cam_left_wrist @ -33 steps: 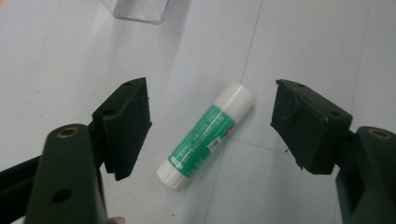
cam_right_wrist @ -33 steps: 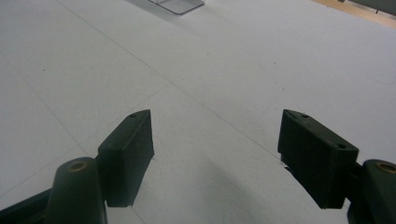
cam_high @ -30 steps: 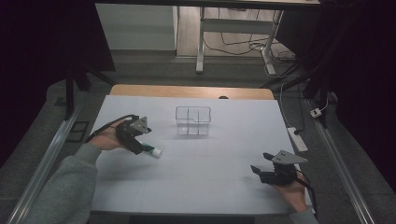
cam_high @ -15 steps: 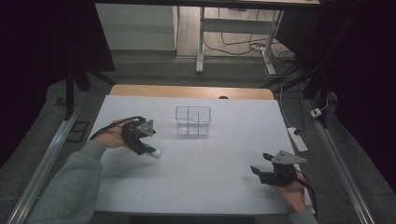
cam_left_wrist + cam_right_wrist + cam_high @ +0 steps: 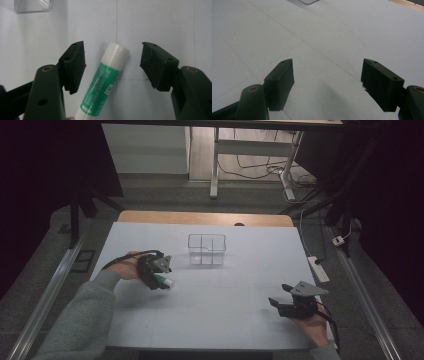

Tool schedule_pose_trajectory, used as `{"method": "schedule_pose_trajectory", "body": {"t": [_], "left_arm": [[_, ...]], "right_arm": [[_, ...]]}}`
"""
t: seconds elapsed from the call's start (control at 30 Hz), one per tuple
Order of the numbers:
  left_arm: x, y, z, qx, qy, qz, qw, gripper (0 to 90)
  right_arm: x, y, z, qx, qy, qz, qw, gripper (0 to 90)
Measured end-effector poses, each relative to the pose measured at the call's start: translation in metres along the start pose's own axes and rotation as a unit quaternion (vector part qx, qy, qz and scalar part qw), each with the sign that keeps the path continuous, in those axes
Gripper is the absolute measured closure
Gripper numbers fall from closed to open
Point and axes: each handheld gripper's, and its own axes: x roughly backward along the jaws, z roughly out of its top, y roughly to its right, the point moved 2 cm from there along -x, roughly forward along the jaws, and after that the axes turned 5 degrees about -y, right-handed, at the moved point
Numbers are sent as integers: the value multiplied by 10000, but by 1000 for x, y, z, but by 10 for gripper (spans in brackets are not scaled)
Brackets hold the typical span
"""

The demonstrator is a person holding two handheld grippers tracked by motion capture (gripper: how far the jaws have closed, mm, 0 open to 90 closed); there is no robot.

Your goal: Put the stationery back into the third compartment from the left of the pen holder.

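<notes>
Now L claw (image 5: 112, 65) open w/ glue stick (image 5: 103, 82) between jaws; R claw (image 5: 327, 82) open.

A glue stick (image 5: 102, 82) with a white cap and a green label printed in white lies between the left gripper (image 5: 112, 66)'s black jaws. The table (image 5: 225, 320) is plain white, the box (image 5: 206, 249) clear, the right gripper (image 5: 327, 82) black, the sleeve (image 5: 80, 320) grey.
</notes>
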Motion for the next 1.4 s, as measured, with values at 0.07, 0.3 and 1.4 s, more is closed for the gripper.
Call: {"method": "schedule_pose_trajectory", "body": {"t": [0.07, 0.3, 1.4], "left_arm": [[-3, 0, 1, -50, -93, -18, 9999, 381], [-12, -2, 1, -72, -245, -77, 9996, 417], [-18, -5, -3, -498, -345, -113, 9981, 648]], "right_arm": [[1, 0, 0, 14, 47, -15, 10000, 267], [1, 0, 0, 14, 39, -19, 10000, 267], [2, 0, 0, 7, 45, -60, 10000, 268]]}}
